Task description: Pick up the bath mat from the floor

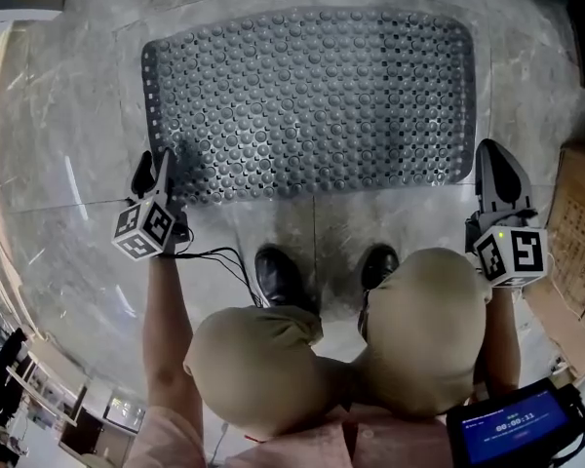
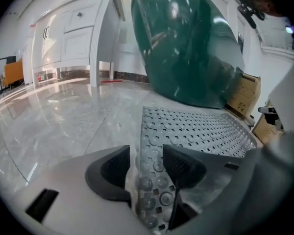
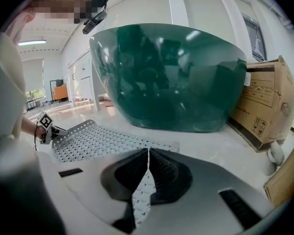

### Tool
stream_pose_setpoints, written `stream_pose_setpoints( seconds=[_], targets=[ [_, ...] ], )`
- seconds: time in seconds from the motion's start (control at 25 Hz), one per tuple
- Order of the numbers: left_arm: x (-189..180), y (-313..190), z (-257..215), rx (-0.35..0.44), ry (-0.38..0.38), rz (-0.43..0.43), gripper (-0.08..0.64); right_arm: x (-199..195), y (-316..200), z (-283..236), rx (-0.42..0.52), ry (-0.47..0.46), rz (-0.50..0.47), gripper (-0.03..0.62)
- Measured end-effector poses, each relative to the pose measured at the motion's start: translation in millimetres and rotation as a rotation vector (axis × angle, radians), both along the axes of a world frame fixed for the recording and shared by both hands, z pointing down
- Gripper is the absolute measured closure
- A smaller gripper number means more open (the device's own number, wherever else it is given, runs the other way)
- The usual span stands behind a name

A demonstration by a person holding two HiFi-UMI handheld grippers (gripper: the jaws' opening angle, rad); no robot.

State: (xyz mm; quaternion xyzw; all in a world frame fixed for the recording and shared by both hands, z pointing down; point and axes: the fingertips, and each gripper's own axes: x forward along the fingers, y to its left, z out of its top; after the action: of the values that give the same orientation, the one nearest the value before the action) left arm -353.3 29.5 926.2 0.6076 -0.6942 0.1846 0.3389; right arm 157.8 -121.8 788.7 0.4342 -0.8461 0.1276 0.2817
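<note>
A grey studded bath mat (image 1: 312,96) lies flat on the marble floor in front of the person's feet. My left gripper (image 1: 154,174) is at the mat's near left corner. In the left gripper view its jaws (image 2: 146,168) stand open, with the corner of the mat (image 2: 196,129) between them and a gap on both sides. My right gripper (image 1: 495,169) is at the near right corner. In the right gripper view its jaws (image 3: 148,173) are shut on the thin edge of the mat (image 3: 98,141), which shows below them.
A large dark green bathtub (image 3: 171,77) stands just beyond the mat. Cardboard boxes (image 1: 575,222) sit against the right side. The person's black shoes (image 1: 278,276) are close behind the mat's near edge. White cabinets (image 2: 78,38) stand far left.
</note>
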Motion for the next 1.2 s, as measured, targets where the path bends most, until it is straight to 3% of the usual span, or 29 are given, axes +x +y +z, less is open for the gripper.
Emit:
stream_pose_setpoints(
  seconds=[0.08, 0.24, 0.44, 0.52, 0.84, 0.88, 0.96, 1.2],
  targets=[
    [8.8, -2.4, 4.8, -0.013, 0.006, 0.021, 0.354, 0.6, 1.1, 1.9, -0.005, 0.001, 0.006, 0.572],
    [3.9, -2.7, 13.9, -0.035, 0.006, -0.014, 0.363, 1.6, 2.2, 5.6, -0.018, 0.005, 0.013, 0.572],
    [-2.3, 0.7, 25.5, -0.077, -0.016, -0.017, 0.444, 13.2, -1.7, 5.2, -0.006, -0.008, 0.054, 0.572],
    [-4.6, 0.7, 26.9, -0.088, -0.023, -0.028, 0.507, 18.5, -5.6, 6.5, -0.001, -0.015, 0.072, 0.572],
    [-3.1, 2.7, 10.9, -0.092, -0.048, -0.024, 0.518, 37.7, -14.3, 28.9, -0.002, -0.012, 0.122, 0.569],
    [-1.2, 2.4, 9.3, -0.092, -0.05, -0.024, 0.518, 40.9, -15.0, 34.4, -0.011, -0.011, 0.125, 0.564],
    [2.2, 1.3, 5.9, -0.085, -0.046, -0.03, 0.518, 45.9, -16.2, 49.1, -0.041, -0.01, 0.126, 0.479],
    [10.4, -2.2, -1.4, -0.067, -0.044, -0.032, 0.518, 60.6, -19.1, 96.0, -0.133, 0.001, 0.146, 0.454]
  ],
)
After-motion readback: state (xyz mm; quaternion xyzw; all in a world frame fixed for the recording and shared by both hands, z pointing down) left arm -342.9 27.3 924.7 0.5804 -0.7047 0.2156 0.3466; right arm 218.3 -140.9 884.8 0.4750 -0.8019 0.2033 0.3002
